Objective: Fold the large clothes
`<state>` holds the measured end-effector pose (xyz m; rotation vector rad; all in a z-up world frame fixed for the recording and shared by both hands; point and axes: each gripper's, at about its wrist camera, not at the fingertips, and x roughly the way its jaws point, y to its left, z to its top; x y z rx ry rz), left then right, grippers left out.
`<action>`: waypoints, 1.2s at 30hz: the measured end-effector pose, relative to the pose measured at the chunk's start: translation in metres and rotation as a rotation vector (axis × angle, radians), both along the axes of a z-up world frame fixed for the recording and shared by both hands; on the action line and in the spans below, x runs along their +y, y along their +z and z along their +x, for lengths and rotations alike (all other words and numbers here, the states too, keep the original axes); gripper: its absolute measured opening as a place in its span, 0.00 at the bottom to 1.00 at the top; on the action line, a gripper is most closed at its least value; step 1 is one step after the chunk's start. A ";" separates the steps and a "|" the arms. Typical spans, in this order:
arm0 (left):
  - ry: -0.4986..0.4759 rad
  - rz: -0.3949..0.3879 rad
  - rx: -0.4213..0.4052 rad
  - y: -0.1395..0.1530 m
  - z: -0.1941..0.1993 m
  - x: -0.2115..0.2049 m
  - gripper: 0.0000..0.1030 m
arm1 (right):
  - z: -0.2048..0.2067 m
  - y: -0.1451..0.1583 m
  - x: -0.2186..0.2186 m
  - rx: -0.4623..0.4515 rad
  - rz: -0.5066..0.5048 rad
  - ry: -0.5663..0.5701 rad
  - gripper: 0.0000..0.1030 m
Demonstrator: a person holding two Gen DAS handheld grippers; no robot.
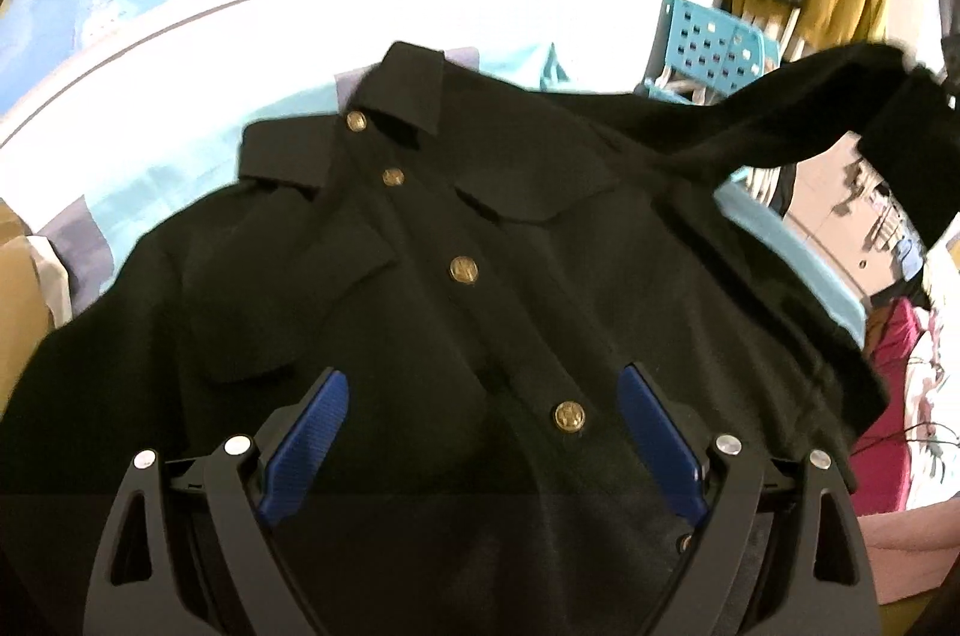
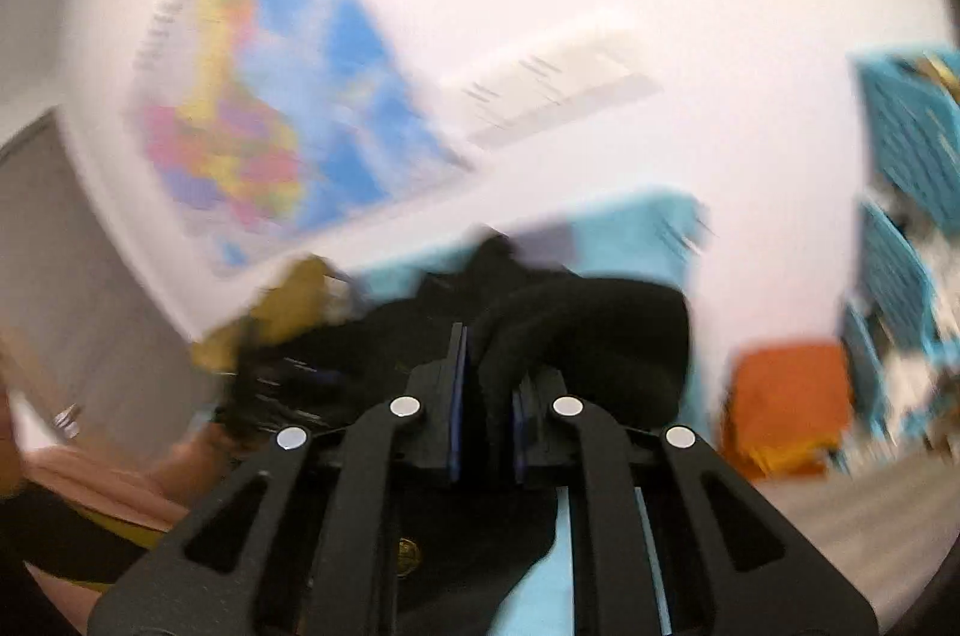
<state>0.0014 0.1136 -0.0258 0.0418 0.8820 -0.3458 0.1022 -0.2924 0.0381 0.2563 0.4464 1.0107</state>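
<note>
Fingers (image 1: 312, 438) of your left gripper (image 1: 483, 435) hang spread above the soft, heavy black coat (image 1: 456, 288) lying buttoned on the turquoise table (image 1: 798, 240), while your right gripper (image 2: 487, 396) pinches its limp sleeve (image 2: 576, 330), best taken near the cuff.

Left tool (image 1: 483, 432) agape, right tool (image 2: 487, 396) clamped.

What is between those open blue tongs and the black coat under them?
Nothing visible. The left tongs hang open right over the black coat, with only its buttoned front showing between the blue pads. The right tongs already grip its sleeve.
</note>
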 end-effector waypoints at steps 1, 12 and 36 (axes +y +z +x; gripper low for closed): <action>0.003 -0.012 -0.011 0.004 -0.002 0.003 0.86 | -0.004 0.014 0.015 -0.023 -0.005 0.044 0.12; 0.063 -0.164 -0.091 0.039 -0.034 0.067 0.86 | 0.018 -0.017 0.255 0.069 -0.182 0.471 0.12; -0.090 -0.099 0.002 0.008 -0.032 0.011 0.93 | 0.134 -0.079 0.167 0.169 -0.262 -0.079 0.75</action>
